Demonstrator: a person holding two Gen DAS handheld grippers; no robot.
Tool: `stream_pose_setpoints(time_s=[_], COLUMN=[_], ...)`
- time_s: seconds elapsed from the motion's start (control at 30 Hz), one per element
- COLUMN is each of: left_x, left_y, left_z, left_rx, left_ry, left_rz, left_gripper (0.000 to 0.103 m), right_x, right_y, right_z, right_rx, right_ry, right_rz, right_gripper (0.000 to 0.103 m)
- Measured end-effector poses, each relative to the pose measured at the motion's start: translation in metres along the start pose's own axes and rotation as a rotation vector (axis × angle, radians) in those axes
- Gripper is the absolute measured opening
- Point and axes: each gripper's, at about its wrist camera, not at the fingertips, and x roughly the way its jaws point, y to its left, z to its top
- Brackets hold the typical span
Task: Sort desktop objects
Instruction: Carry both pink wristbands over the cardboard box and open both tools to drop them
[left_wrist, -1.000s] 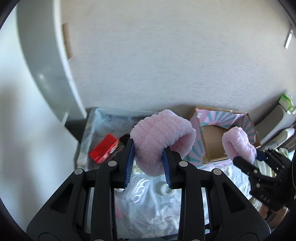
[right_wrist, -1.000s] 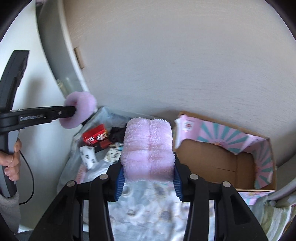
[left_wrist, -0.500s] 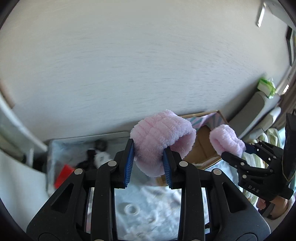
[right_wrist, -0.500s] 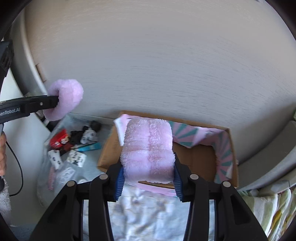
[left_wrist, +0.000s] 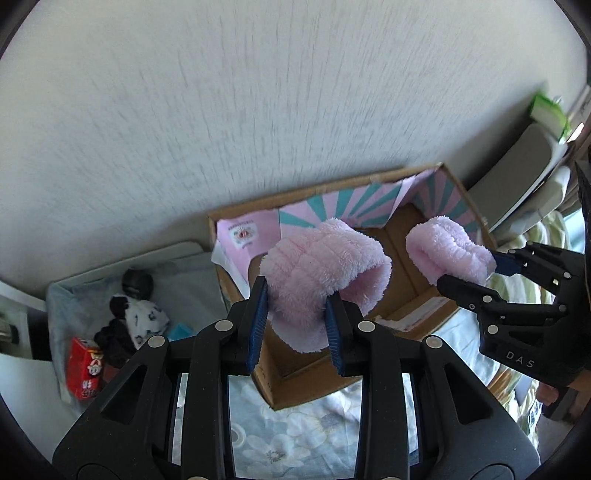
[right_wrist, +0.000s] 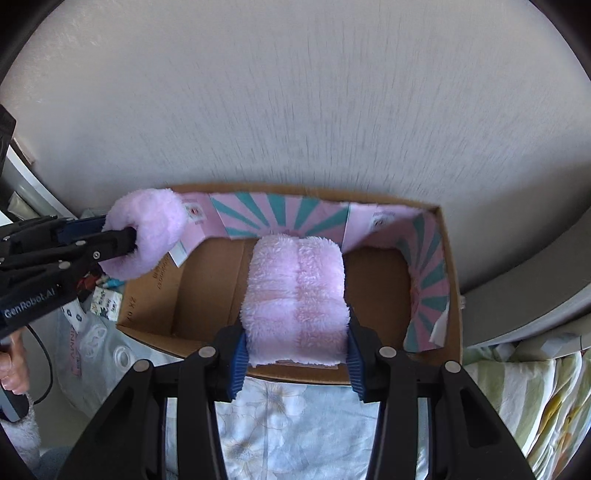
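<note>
Each gripper holds a pink fluffy wristband. My left gripper (left_wrist: 297, 317) is shut on one wristband (left_wrist: 325, 273), which stands as an open loop over the near left corner of the cardboard box (left_wrist: 332, 184). My right gripper (right_wrist: 295, 350) is shut on the second wristband (right_wrist: 295, 295), held over the middle of the box (right_wrist: 452, 277). The box has a pink and teal striped lining and a bare brown floor. The right gripper (left_wrist: 469, 273) and its wristband (left_wrist: 448, 253) also show at the right of the left wrist view. The left gripper (right_wrist: 122, 236) and its wristband (right_wrist: 151, 229) show at the left of the right wrist view.
A grey bin (left_wrist: 74, 288) left of the box holds a red packet (left_wrist: 84, 369) and black-and-white soft items (left_wrist: 142, 317). A floral cloth (right_wrist: 288, 424) lies below the box, a striped green cloth (right_wrist: 517, 398) to its right. A pale wall stands behind. A hand (right_wrist: 13, 369) grips the left tool.
Both grippers have swung right and down with their wristbands, from over the grey bin to over the cardboard box. The bin now sits at the left. Both grips are unchanged.
</note>
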Motion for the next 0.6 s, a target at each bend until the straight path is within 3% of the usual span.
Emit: stream_pose_setpoints(time_s=[0.2,0.6], left_x=[0.025,0.024], left_y=[-0.002,0.007], left_z=[-0.002,0.011], left_rx=[-0.012,-0.012], left_ry=[0.066,0.063], left_rz=[0.014,0.068], left_gripper=[0.026,0.026], right_x=[0.027,0.036], right_y=[-0.005,-0.013], right_z=[0.006,0.016], right_rx=[-0.025,-0.021], right_ry=[0.089,0.111], right_rz=[-0.014,-0.025], right_gripper=[0.041,0.041])
